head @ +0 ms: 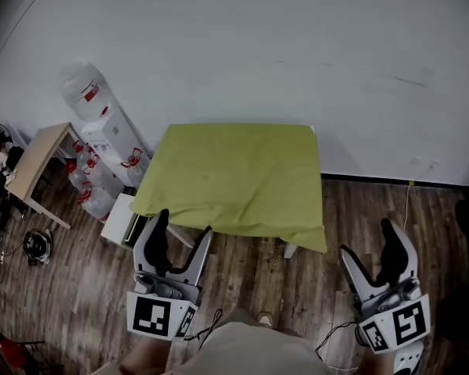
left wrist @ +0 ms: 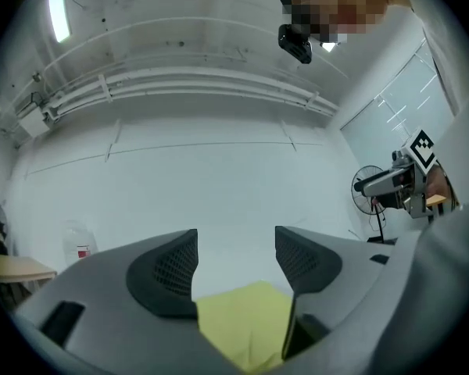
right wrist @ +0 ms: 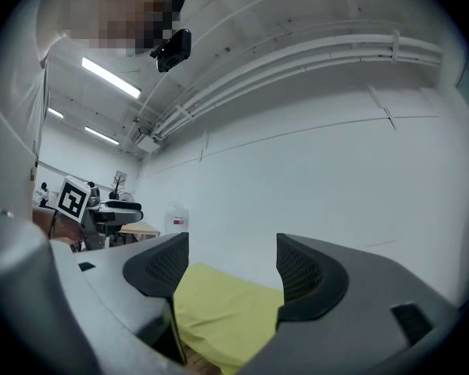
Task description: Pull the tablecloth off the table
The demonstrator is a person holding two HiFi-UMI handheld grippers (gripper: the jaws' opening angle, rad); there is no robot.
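A yellow-green tablecloth (head: 238,178) covers a small table against the white wall, its near edge hanging down, lowest at the right corner. My left gripper (head: 181,239) is held open just short of the cloth's near left edge, nothing between its jaws. My right gripper (head: 370,252) is open too, lower right of the table, clear of the hanging corner. In the left gripper view the tablecloth (left wrist: 246,323) shows low between the open jaws (left wrist: 234,260). The right gripper view shows the tablecloth (right wrist: 223,311) ahead and below the open jaws (right wrist: 232,262).
A water dispenser (head: 113,143) with a bottle on top and spare bottles (head: 90,186) stands left of the table. A wooden side table (head: 35,162) is further left. A white box (head: 121,219) sits on the wood floor by the table's left leg. A fan (left wrist: 373,190) stands at right.
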